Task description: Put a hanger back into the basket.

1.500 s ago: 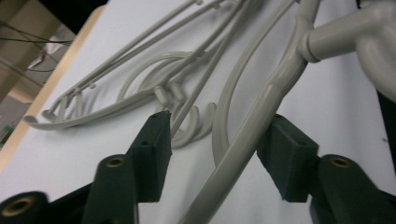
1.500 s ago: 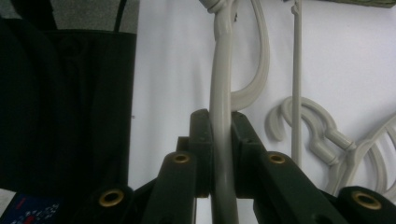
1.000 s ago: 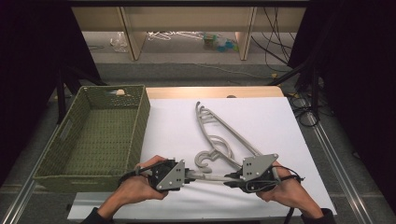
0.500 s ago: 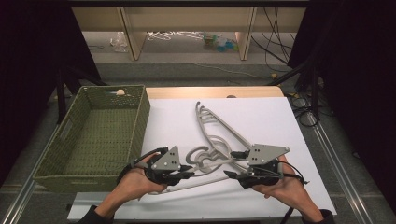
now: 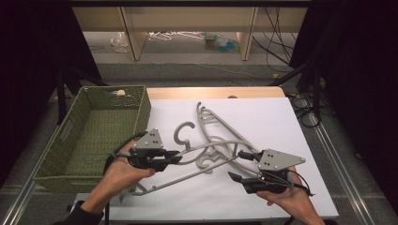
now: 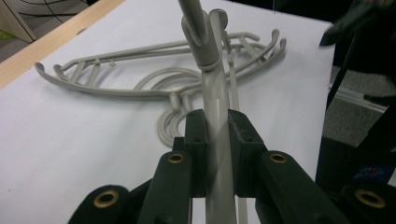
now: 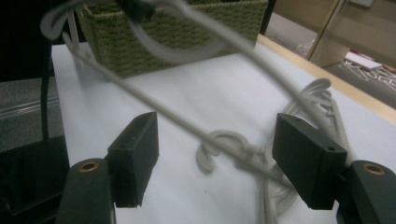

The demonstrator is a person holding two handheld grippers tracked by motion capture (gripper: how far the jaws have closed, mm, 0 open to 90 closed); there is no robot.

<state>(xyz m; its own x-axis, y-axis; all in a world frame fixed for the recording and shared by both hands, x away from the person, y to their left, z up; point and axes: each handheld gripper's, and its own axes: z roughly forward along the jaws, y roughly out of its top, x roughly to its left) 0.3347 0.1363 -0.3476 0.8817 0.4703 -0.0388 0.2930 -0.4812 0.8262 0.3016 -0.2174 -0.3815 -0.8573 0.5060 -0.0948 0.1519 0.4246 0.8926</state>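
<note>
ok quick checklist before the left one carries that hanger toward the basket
1. Left hand-held gripper shut on the lifted hanger: ok, both jaws press its grey bar.
2. Right hand-held gripper released: ok, jaws wide open, gripping nothing.
3. Lifted hanger free of the hangers on the table: cannot tell, their hooks overlap near the middle.
4. Right gripper out of the lifted hanger's way: not ok, its thin bar crosses between the open jaws.
5. Green basket ready: ok, open-topped beside the left gripper, with only a small item at its far end.
</note>
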